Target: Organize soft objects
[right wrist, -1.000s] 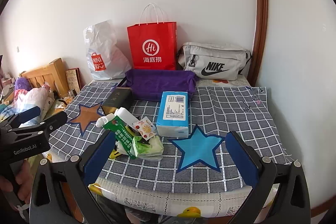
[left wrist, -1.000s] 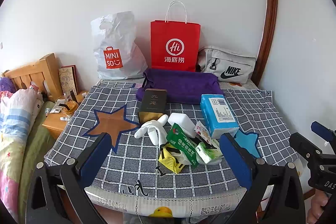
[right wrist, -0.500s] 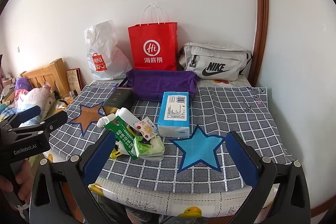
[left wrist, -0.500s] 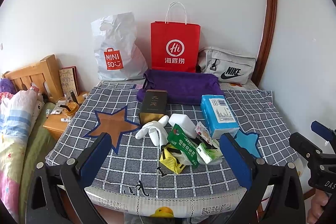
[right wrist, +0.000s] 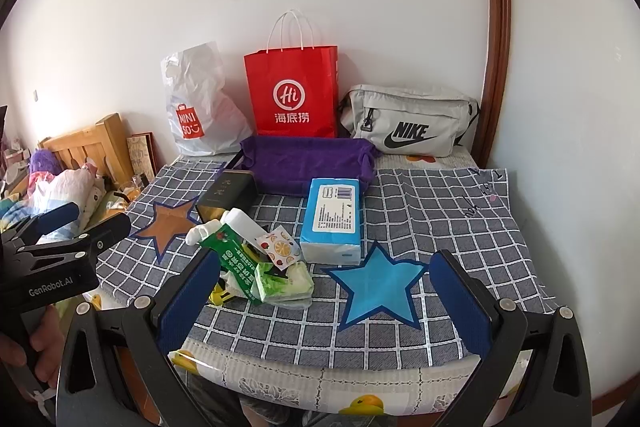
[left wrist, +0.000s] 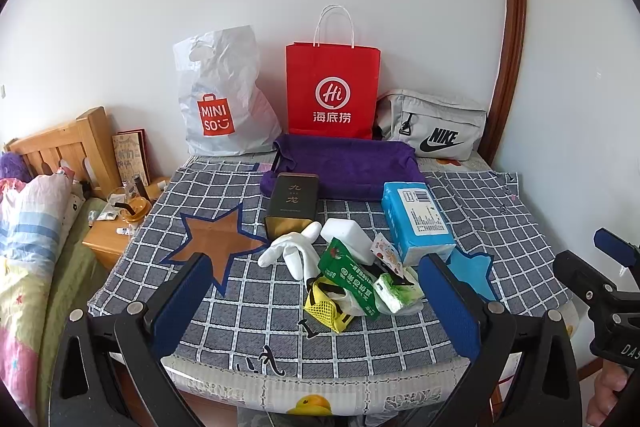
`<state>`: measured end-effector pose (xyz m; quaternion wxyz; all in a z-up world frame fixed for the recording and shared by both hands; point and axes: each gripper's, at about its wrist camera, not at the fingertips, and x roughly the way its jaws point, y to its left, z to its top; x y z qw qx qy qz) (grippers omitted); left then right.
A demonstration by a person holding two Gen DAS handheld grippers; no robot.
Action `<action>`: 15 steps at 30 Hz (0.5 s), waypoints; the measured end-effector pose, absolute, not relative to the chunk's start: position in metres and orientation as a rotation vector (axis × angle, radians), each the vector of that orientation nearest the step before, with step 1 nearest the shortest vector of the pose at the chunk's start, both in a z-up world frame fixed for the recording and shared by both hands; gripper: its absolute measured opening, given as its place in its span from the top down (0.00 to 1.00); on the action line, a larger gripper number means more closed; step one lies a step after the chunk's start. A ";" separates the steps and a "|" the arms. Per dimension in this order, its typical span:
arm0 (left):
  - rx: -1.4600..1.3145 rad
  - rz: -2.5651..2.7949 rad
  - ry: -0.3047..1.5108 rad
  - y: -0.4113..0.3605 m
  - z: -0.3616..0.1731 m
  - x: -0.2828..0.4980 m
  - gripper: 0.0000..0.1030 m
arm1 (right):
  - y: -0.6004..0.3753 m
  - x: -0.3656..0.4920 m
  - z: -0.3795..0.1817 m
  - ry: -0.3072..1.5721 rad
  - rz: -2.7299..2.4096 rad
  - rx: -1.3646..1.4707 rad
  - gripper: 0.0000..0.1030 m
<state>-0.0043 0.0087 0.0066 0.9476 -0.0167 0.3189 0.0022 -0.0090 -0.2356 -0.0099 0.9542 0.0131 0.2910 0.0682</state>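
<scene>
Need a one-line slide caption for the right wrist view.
Open right gripper hovers at the table edge before a pile of small soft packets, blue tissue pack and purple cloth tray.

Black hand-held gripper (left wrist: 316, 301), blue pads (left wrist: 182, 301), silver screws

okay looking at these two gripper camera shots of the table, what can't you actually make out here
- Contents of the white Miniso bag, red paper bag and grey Nike pouch: all opaque or closed, both views.
- Yellow mesh item: partly under the green packet; in the right wrist view the right gripper's finger covers most of it.
- Small print on the blue tissue pack: too small.
- Nightstand clutter: too small, distorted at the edge.
</scene>
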 end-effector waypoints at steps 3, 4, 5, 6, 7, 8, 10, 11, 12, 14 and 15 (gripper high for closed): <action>-0.032 0.004 0.648 0.009 0.006 -0.004 0.00 | -0.236 -0.009 -0.009 0.591 0.137 0.027 0.00; -0.032 0.004 0.648 0.009 0.007 -0.004 0.00 | -0.236 -0.008 -0.009 0.591 0.138 0.027 0.00; -0.032 0.003 0.649 0.009 0.007 -0.004 0.00 | -0.236 -0.009 -0.010 0.591 0.138 0.027 0.00; -0.034 0.003 0.649 0.009 0.006 -0.005 0.00 | -0.235 -0.009 -0.010 0.591 0.137 0.026 0.00; -0.034 0.003 0.649 0.009 0.006 -0.005 0.00 | -0.235 -0.009 -0.009 0.591 0.137 0.026 0.00; -0.033 0.004 0.647 0.009 0.006 -0.005 0.00 | -0.235 -0.009 -0.009 0.591 0.137 0.026 0.00; -0.034 0.003 0.647 0.009 0.006 -0.005 0.00 | -0.235 -0.009 -0.008 0.589 0.138 0.027 0.00; -0.034 0.003 0.648 0.009 0.006 -0.005 0.00 | -0.235 -0.009 -0.009 0.588 0.138 0.027 0.00; -0.033 0.004 0.648 0.008 0.006 -0.005 0.00 | -0.235 -0.009 -0.008 0.587 0.138 0.027 0.00; -0.033 0.004 0.647 0.009 0.006 -0.005 0.00 | -0.235 -0.008 -0.008 0.587 0.139 0.026 0.00; -0.033 0.004 0.648 0.008 0.006 -0.005 0.00 | -0.236 -0.009 -0.008 0.587 0.139 0.027 0.00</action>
